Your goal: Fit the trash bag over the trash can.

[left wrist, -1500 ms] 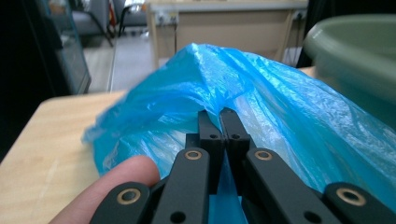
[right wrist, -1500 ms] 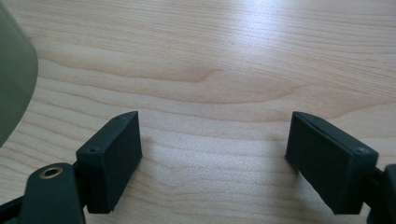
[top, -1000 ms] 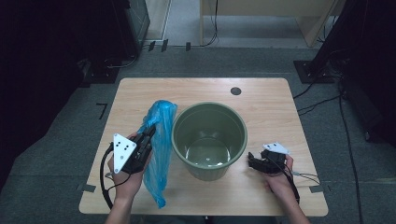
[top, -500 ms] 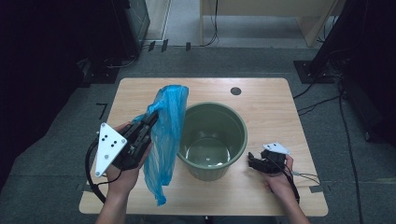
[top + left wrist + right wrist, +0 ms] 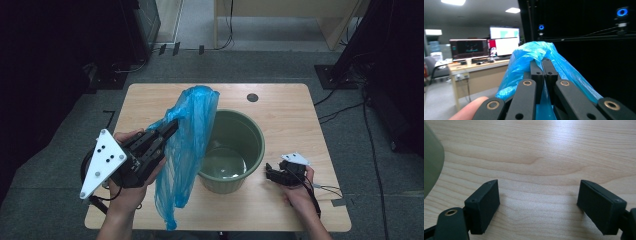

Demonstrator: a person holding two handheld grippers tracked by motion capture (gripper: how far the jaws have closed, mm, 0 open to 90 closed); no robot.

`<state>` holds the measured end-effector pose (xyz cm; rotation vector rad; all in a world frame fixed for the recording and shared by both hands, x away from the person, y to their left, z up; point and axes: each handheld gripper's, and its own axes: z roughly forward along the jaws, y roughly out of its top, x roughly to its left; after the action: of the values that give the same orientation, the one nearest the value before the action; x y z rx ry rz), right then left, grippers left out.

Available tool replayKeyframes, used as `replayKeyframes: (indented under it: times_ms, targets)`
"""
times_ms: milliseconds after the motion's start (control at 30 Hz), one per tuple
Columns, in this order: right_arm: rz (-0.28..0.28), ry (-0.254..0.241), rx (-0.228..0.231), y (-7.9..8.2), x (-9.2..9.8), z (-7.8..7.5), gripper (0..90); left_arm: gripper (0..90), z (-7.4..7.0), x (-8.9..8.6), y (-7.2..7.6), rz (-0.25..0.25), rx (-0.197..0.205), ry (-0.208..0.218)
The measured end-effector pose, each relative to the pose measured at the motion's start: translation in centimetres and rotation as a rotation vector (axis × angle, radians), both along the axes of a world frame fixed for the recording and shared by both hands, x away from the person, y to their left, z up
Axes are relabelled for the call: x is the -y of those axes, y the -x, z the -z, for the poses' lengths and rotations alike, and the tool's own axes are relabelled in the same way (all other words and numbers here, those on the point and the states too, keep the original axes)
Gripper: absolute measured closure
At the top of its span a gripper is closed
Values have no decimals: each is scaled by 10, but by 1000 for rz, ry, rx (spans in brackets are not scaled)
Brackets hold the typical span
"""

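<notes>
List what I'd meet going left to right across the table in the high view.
Left tongs shut on the blue plastic bag → green bucket → right tongs, open on the table.

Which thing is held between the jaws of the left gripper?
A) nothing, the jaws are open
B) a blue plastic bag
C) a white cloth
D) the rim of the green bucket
B: in the left gripper view the jaws of the left gripper are shut on the blue plastic bag, which hangs beside the green bucket in the high view.
</notes>
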<state>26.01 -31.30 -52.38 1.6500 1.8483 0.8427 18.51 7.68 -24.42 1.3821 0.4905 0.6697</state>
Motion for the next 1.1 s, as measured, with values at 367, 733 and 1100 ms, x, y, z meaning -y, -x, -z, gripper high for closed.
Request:
replayKeyframes:
  times_ms: [367, 733, 1100]
  targets:
    - [0, 0, 0, 0, 0, 0, 179, 895, -16, 9, 19, 86, 44, -7]
    - [0, 0, 0, 0, 0, 0, 178, 895, -26, 14, 25, 164, 37, 2]
    - [0, 0, 0, 0, 0, 0, 178, 893, -13, 22, 12, 190, -31, -26]
